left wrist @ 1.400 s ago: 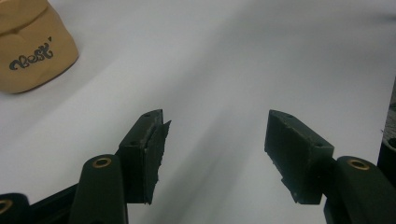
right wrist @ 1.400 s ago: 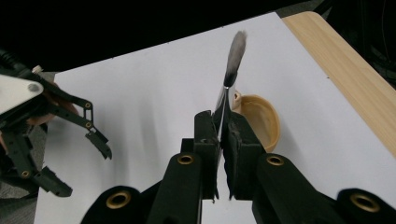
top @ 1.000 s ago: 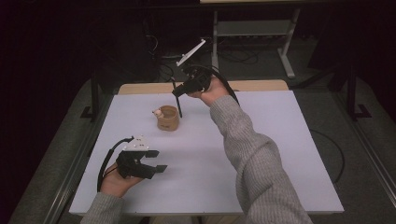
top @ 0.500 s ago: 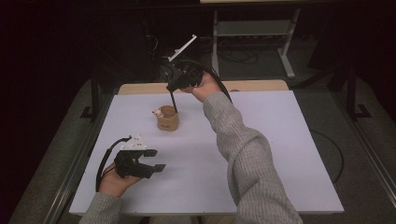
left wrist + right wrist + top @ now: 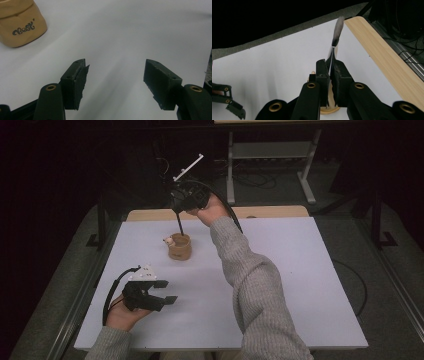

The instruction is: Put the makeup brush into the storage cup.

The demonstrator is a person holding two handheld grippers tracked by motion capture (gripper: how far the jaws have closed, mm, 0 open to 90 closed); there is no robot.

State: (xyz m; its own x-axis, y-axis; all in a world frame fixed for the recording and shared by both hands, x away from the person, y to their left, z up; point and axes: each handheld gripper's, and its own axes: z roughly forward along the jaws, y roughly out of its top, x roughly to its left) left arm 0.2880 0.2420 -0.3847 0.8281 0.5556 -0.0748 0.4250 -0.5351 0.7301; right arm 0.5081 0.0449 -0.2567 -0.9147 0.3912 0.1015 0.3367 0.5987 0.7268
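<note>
The brush is clamped in the right gripper and has been carried left, so it's now held above the tan cup on the table. Looks ready for dropping in. The left gripper is parked, jaws apart, nothing held.

Both forearms wear a grey ribbed knit sleeve. Each hand carries a black two-jaw claw. The left claw has a white-grey three-cornered plate on top and a black cable looping from its rear. The right claw has brass-coloured rivets at the jaw pivots, flat rubber-like pads, a black cable and a white bar on top.
</note>
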